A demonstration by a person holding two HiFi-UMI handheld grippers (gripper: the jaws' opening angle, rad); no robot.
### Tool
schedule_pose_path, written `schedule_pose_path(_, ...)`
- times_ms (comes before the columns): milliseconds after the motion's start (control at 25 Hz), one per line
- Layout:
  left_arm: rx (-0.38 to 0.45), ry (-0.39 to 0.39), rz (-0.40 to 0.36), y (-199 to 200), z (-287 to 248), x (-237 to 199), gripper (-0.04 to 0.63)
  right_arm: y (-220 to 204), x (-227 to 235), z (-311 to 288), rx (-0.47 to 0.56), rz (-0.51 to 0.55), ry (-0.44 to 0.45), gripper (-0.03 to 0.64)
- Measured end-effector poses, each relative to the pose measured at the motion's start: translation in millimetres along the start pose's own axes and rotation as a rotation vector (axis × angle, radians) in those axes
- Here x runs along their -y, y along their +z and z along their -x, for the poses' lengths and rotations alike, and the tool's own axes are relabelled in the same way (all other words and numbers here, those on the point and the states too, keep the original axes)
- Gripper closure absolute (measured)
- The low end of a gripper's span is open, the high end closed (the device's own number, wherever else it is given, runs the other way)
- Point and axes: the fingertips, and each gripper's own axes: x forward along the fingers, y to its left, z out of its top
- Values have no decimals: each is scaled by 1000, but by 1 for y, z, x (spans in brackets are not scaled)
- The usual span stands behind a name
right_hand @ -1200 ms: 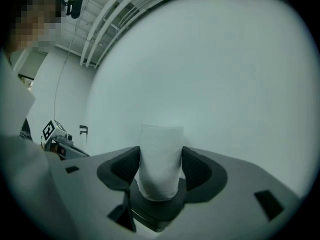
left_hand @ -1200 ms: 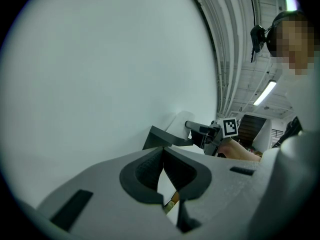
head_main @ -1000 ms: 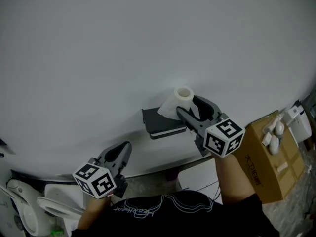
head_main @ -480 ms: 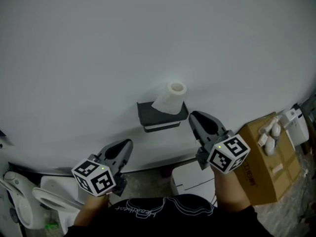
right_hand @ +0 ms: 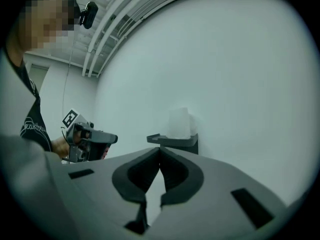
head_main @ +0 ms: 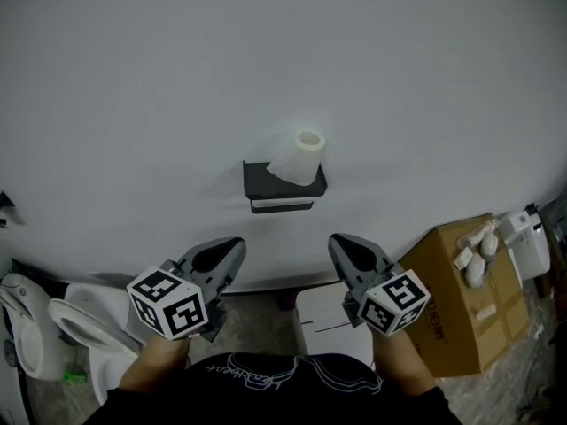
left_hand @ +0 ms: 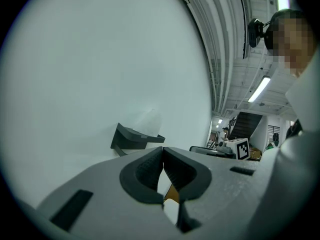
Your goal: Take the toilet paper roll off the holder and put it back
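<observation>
A white toilet paper roll [head_main: 301,155] stands upright on the black wall holder [head_main: 282,187]. Nothing touches it. My right gripper [head_main: 340,247] is below and slightly right of the holder, well apart from it. Its jaws have just closed and meet with nothing between them. My left gripper [head_main: 232,251] is below and left of the holder, also shut and empty. In the right gripper view the roll [right_hand: 179,122] and holder [right_hand: 174,140] lie ahead of the closed jaws [right_hand: 160,150]. The left gripper view shows the holder [left_hand: 132,137] beyond its closed tips [left_hand: 163,150].
A plain white wall [head_main: 266,60] fills most of the head view. A toilet [head_main: 40,326] stands at the lower left. A white box [head_main: 330,321] sits on the floor under my right gripper, and a brown cardboard box [head_main: 461,295] is at the lower right.
My right gripper let go of the roll, pulled back and down from the holder, and its jaws closed. The left gripper shifted a little toward the middle. The roll stays on the holder.
</observation>
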Motion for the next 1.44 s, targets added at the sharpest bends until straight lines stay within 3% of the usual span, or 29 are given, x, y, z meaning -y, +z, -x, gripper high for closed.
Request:
schedule_pose_path(520,-34,-32,-20,-25,5,58,590,-35,-30,39,-39,-73,158,615)
schedule_pose_path(1440,-40,6,-22,-32,10,79,590,-32,-39,61,-18,-84,203,615)
